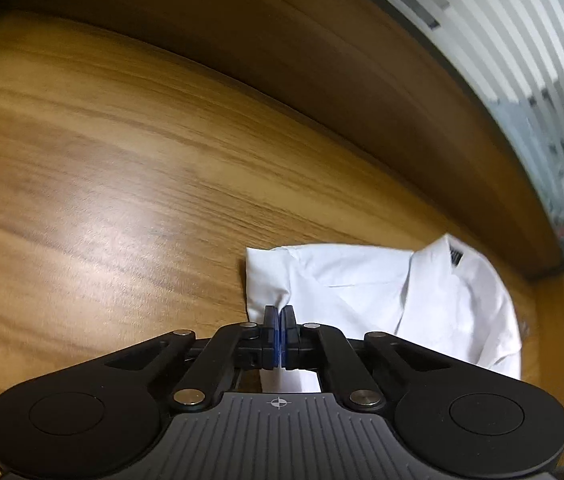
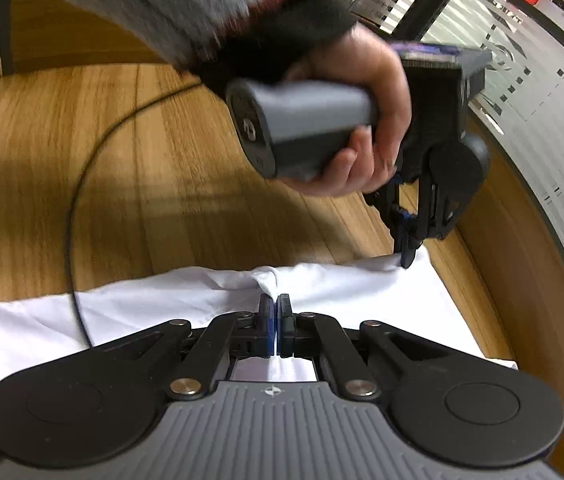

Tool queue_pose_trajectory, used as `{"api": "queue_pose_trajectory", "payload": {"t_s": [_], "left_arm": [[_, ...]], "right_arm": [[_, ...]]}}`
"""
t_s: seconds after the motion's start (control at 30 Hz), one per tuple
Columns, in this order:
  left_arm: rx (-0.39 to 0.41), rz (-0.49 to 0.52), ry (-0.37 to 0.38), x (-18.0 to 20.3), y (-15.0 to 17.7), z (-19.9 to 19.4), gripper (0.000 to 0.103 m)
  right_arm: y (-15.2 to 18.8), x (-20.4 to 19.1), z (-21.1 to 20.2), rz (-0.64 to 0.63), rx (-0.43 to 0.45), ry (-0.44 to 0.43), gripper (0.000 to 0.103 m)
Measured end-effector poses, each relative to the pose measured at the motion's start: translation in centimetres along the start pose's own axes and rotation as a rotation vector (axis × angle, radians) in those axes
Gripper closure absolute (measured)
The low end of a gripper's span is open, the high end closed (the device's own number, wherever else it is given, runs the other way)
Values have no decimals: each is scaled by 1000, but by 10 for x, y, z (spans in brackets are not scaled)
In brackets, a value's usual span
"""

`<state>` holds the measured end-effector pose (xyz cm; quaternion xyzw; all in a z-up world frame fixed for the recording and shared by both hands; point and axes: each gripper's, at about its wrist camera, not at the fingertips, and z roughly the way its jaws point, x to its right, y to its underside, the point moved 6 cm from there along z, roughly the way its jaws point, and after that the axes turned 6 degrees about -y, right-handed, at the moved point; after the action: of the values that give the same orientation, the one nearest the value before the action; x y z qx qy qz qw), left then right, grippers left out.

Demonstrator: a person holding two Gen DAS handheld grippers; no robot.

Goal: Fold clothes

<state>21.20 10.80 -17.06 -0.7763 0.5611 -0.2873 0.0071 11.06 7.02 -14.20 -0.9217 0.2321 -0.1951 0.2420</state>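
A white collared shirt [image 1: 382, 288] lies on the wooden table [image 1: 121, 152], its collar toward the right. My left gripper [image 1: 280, 312] is shut on a pinch of the shirt's left edge. In the right wrist view the same white shirt [image 2: 153, 304] spreads across the near table. My right gripper [image 2: 275, 300] is shut on a raised fold of its far edge. Further right, the left gripper [image 2: 406, 258], held by a hand [image 2: 370, 120] in a grey sleeve, pinches the shirt's far corner.
A black cable [image 2: 71, 216] runs over the table and across the shirt on the left. A raised wooden ledge [image 1: 362, 92] borders the table, with striped frosted glass [image 1: 522, 40] behind it. Bare wood [image 2: 121, 160] stretches beyond the shirt.
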Motion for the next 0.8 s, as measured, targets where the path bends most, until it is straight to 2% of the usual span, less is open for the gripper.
{"api": "queue_pose_trajectory", "payload": {"t_s": [0.2,0.23,0.27,0.3,0.5,0.53,0.6,0.63,0.67,0.7,0.77,0.8], "left_arm": [[-6,-54,36,-9,-9,3,99],[2,-62,44,-10,-11,1,99],[11,-70,53,-12,-14,-2,99],[33,-75,59,-14,-18,-7,98],[119,-34,69,-14,-20,-51,96],[119,-12,70,-10,-14,-55,94],[113,44,69,-2,1,-63,83],[108,77,69,3,9,-65,83],[106,117,61,8,19,-68,82],[103,157,52,13,29,-70,77],[91,224,38,22,48,-73,69],[89,250,27,25,57,-74,66]], "right_arm": [[-1,-6,6,12,-19,-54,101],[0,-7,6,20,-23,-70,99],[1,-8,7,28,-26,-86,90],[2,-9,7,38,-26,-102,87],[4,16,-17,235,71,-168,82],[7,22,-22,270,81,-157,78],[15,35,-32,339,98,-133,73],[22,41,-36,373,92,-115,70],[30,47,-40,407,87,-94,66],[39,53,-43,441,81,-72,63],[60,60,-51,522,64,-27,51],[72,66,-56,579,55,-1,51]]}}
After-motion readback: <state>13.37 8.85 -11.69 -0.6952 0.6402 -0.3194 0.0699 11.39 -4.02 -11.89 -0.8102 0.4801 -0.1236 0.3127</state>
